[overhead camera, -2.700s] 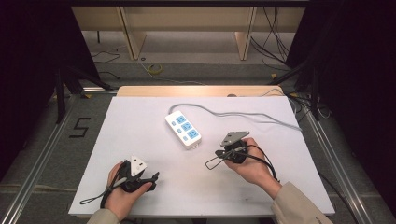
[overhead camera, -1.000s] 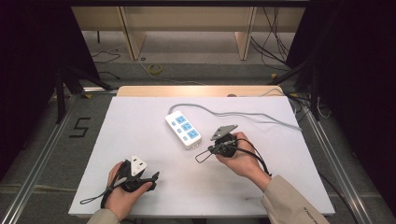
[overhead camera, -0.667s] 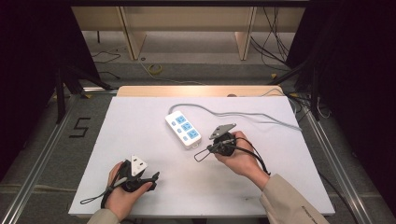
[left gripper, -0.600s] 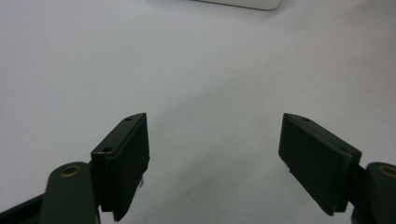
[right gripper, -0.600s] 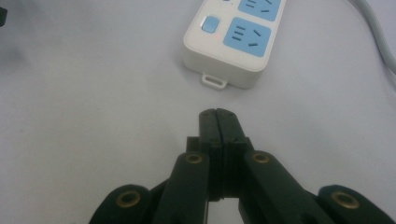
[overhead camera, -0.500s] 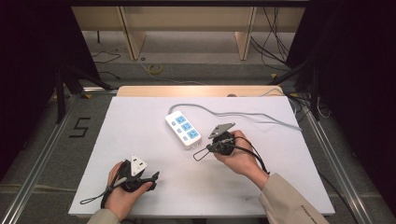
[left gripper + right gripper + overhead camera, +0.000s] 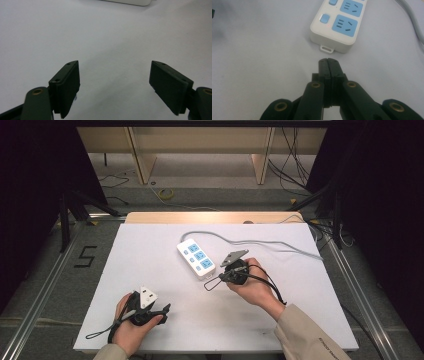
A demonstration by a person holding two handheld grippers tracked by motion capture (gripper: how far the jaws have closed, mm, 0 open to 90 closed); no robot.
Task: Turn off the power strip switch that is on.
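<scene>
A white power strip (image 7: 196, 259) with blue sockets lies mid-table, and its grey cable (image 7: 270, 242) runs off to the right. My right gripper (image 7: 223, 276) is shut with nothing between its jaws. In the right gripper view its tip (image 7: 328, 61) hovers just short of the strip's near end (image 7: 337, 25), close to the small hanging tab, without touching it. My left gripper (image 7: 164, 308) rests at the front left of the table and points right. Its jaws (image 7: 115, 85) stand open over bare white surface, with the strip's edge (image 7: 127, 2) far ahead.
A white sheet (image 7: 150, 245) covers the table, and a wooden strip (image 7: 210, 216) shows along the far edge. Metal rails run along both sides. Black cables trail from both grippers across the sheet. The cable (image 7: 412, 17) curves past on the right in the right gripper view.
My right hand has drifted a little to the left and toward the power strip's near end since the earliest frame. The left hand has stayed where it was.
</scene>
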